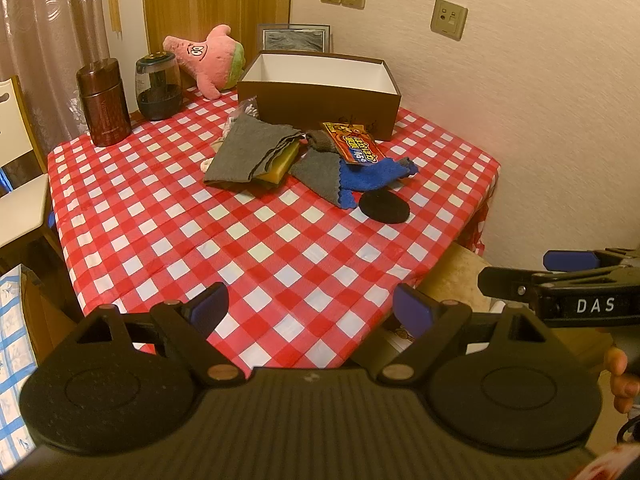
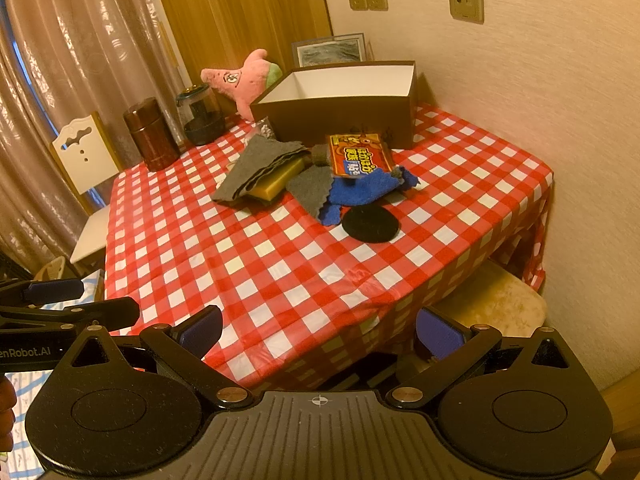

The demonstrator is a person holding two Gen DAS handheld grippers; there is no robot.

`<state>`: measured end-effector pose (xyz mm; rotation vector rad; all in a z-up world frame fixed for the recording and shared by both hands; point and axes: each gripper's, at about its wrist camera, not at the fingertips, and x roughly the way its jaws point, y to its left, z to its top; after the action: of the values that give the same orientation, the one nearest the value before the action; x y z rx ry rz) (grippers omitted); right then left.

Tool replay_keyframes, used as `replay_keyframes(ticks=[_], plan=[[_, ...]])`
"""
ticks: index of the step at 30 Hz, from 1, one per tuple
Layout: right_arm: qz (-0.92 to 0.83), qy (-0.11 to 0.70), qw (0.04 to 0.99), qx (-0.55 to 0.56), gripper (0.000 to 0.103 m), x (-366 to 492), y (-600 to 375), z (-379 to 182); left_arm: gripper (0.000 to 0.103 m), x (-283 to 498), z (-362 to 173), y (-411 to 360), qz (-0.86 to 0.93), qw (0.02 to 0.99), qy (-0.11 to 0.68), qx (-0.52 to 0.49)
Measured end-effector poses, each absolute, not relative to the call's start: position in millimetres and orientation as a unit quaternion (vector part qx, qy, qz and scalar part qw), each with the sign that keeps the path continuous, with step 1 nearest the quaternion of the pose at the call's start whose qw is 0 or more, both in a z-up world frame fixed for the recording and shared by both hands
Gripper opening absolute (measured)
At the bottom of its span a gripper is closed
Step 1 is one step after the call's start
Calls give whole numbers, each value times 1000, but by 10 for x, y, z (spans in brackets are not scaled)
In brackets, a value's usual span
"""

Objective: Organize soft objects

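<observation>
Task not begun. Box (image 1: 320, 100) stands empty at the worktop (image 1: 240, 248) rear. Grey cloths (image 1: 248, 152), blue cloth (image 1: 372, 178) and black pad (image 1: 384, 207) lie heaped before it. Left tool (image 1: 310, 312) and right tool (image 2: 320, 332) both gape, empty, short of the near edge.

Table (image 1: 280, 264), set against the wall. Rear: open box (image 1: 320, 98); framed picture (image 1: 296, 38) leaning behind it; plush toy (image 1: 208, 56) at its left. Further left: jar (image 1: 158, 86), then canister (image 1: 104, 102). Before the box: folded cloth (image 1: 250, 150) over a sponge (image 1: 278, 164); to their right, packet (image 1: 354, 142) on a towel (image 1: 372, 176); round pad (image 1: 384, 207) nearest the front edge. Chair (image 1: 16, 168) left of the table.
</observation>
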<state>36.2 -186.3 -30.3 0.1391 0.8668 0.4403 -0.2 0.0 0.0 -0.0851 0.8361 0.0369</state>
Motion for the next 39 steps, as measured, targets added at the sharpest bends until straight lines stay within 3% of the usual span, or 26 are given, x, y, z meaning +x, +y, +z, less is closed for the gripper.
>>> replay_keyframes(ticks=[39], plan=[[211,416,882,68,103,535,-1776,-356,88,34,-26,-15,18,912,407,-41]])
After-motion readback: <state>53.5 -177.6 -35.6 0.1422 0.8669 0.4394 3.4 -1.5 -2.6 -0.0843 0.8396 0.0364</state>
